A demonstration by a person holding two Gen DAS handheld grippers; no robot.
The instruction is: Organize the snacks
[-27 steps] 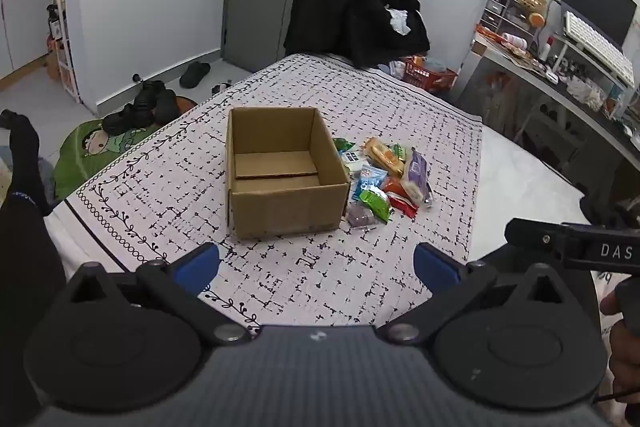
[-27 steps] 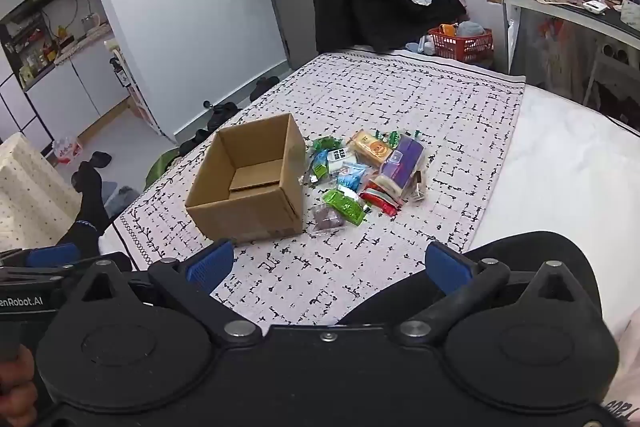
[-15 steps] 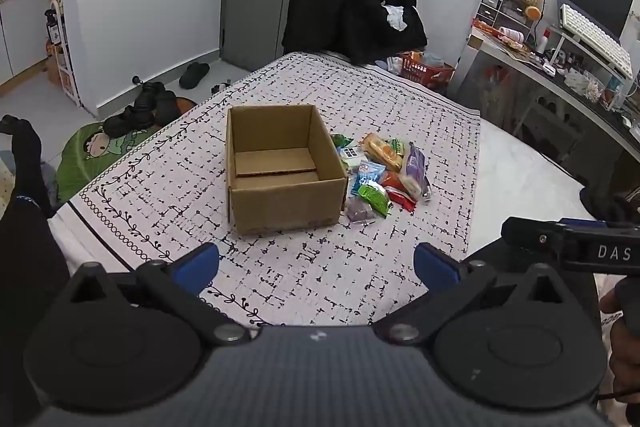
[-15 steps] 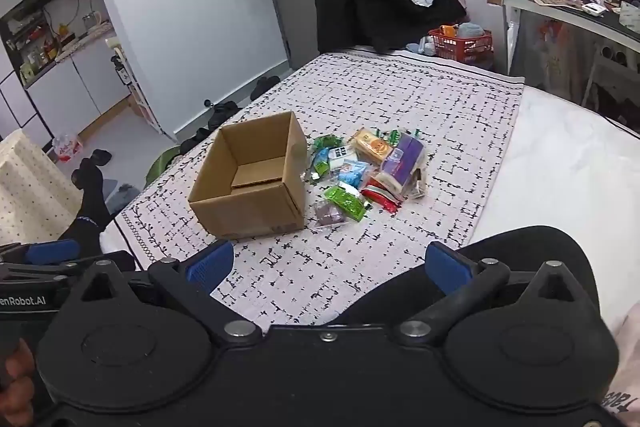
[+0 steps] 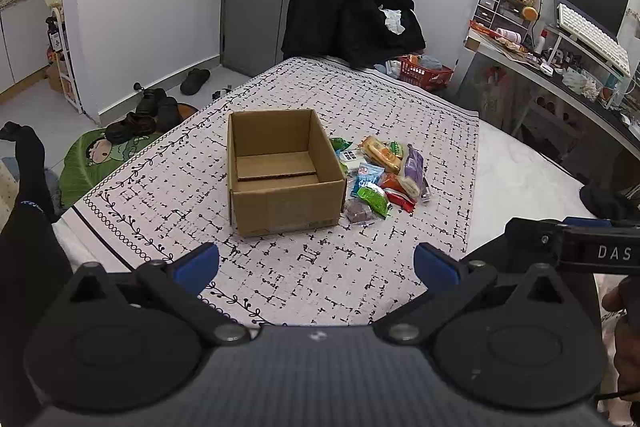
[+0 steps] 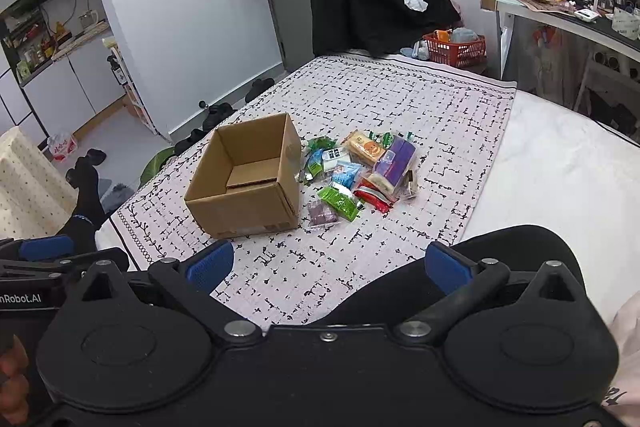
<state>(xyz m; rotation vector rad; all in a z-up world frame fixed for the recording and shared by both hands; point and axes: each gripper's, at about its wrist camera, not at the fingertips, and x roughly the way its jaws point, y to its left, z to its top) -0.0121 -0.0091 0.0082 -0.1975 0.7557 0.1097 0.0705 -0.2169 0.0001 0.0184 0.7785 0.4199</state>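
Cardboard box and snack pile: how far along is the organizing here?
Nothing is done yet: the cardboard box holds no snacks. Nothing is in hand; the left hand-held gripper and right hand-held gripper are open, short of the pile. All the snacks remain heaped on the cloth beside the box.

— What lies ahead of the right claw [image 6: 326,265]?
— An empty cardboard box [image 6: 246,177] on the patterned cloth [image 6: 400,95], snack packets [image 6: 360,171] piled just beside it; jaws wide, holding nothing.
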